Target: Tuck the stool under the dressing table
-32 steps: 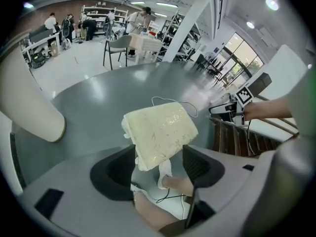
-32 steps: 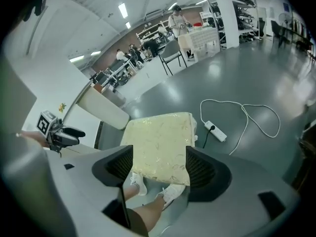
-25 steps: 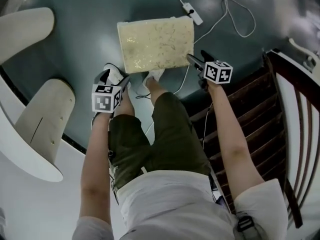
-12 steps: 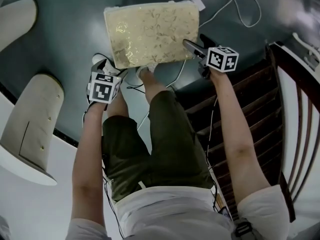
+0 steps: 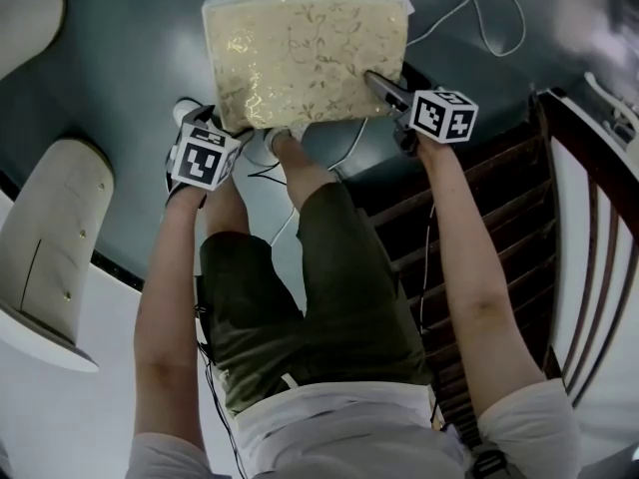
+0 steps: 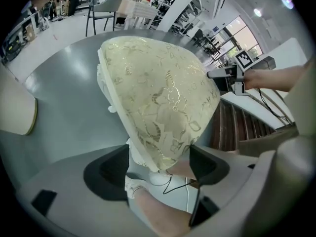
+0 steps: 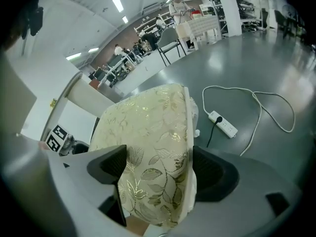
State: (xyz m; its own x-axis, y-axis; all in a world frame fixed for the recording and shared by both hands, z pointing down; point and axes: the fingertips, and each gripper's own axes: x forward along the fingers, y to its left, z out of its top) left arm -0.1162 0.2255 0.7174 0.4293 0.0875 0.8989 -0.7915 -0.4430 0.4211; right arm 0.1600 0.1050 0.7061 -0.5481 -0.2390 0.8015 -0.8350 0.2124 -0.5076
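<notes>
Nearest in, the left gripper (image 6: pixel 159 154) is spread wide over the near left corner of the stool (image 5: pixel 305 58). Its jaws have just been opened, and the corner sits between them without being clearly squeezed. The right gripper (image 7: pixel 158 167) has just been closed a touch and looks clamped on the near right corner, with that gap completely filled by the cushion. So the stool is found out on the open floor (image 5: pixel 130 58), not tucked under anything yet.

What could get messed up, probably: only padding is pinched, so the cushion could be squashed or slipped out of the jaws once it's shoved. With one side gripped and the other loose, the stool could be skewed. Further out, a power strip (image 7: pixel 223 123) and its looped cord (image 7: pixel 266 100) are lying just beyond it and could be snagged or run over.

Materials: a rectangular padded top, covered in cream fabric with shiny gold leaves and edged with white trim. The floor is glossy grey.
</notes>
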